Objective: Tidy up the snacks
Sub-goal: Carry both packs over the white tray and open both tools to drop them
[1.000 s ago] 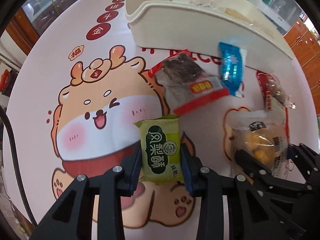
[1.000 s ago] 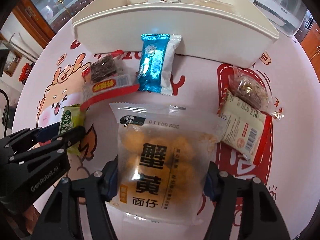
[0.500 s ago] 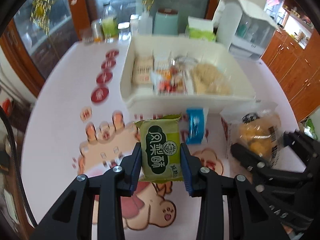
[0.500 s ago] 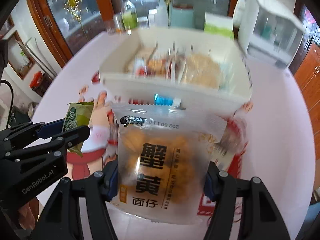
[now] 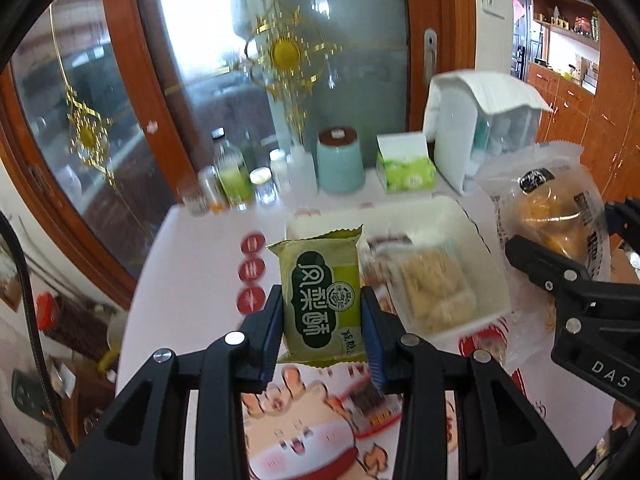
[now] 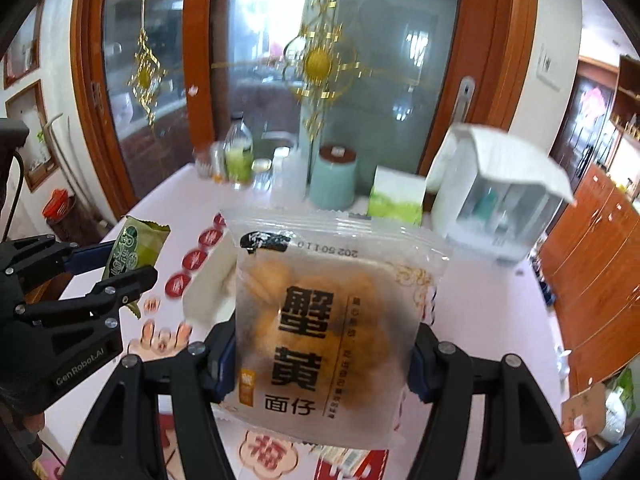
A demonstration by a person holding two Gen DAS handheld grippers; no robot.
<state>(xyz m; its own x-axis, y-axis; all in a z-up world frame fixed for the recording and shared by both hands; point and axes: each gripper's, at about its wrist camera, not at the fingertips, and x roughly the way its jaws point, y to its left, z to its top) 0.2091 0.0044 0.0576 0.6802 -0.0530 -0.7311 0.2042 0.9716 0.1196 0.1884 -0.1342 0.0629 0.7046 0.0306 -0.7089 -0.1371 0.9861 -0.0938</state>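
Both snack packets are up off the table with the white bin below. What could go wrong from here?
1. The right gripper pinches only the lower part of the frosted crab-roe snack bag; the top could flop and catch the white bin rim.
2. The left gripper with the green pineapple cake packet is close beside it; they could collide over the bin.

Daylight pours through the frosted glass door (image 5: 320, 60) at the back, with a blown-out white patch at its upper left and softer glare in the right wrist view. Both fisheye views bow straight frames into curves and end in black corners. The white bin (image 5: 400, 248), the counter (image 5: 192, 248) print and bottles are smeared with motion blur, while both hand-held grippers' packets stay sharp.
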